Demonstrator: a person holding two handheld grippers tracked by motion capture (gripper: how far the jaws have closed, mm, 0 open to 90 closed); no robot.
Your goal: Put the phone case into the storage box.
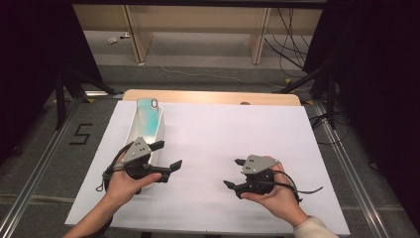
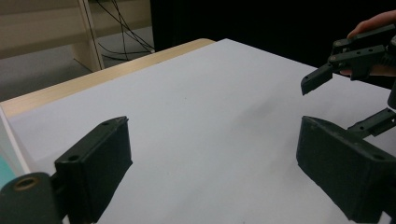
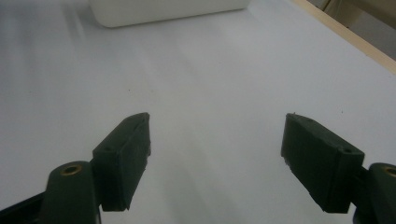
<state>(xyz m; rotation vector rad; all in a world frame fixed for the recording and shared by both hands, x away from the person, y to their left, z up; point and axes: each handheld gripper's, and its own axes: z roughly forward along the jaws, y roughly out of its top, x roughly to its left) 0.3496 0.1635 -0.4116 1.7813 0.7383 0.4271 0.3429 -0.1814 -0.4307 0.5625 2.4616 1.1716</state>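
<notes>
Table point(image 1: 257, 134), covered by a white sheet, with a strip of bare wood along its far edge. A white tray point(image 1: 132, 130) lies near the left edge, its long side running from the far edge toward the near edge; inside it rests a phone point(image 1: 147, 119) with a teal back, its lens end toward the far edge.

Left hand-held gripper point(image 1: 167, 154), held in the person's left hand point(image 1: 126, 184), sits at the near end of the tray, jaws spread wide and empty, pointing toward the middle of the table. In the left gripper view the tray wall point(image 2: 10, 149) appears just beside one jaw, and bare sheet lies between the jaws.

Right hand-held gripper point(image 1: 234, 172), held in the right hand point(image 1: 277, 194), hovers toward the near right part of the table, well apart from the tray, jaws likewise released and empty. The right gripper view looks across bare sheet to the tray point(image 3: 163, 9).

Step in hand, as judged: the approach, before any grasp; the phone lies untouched in the tray. The next move probably calls for turning the left hand-held gripper toward the tray, lowering its spread jaws over the phone's long edges, and closing without catching the tray wall.
</notes>
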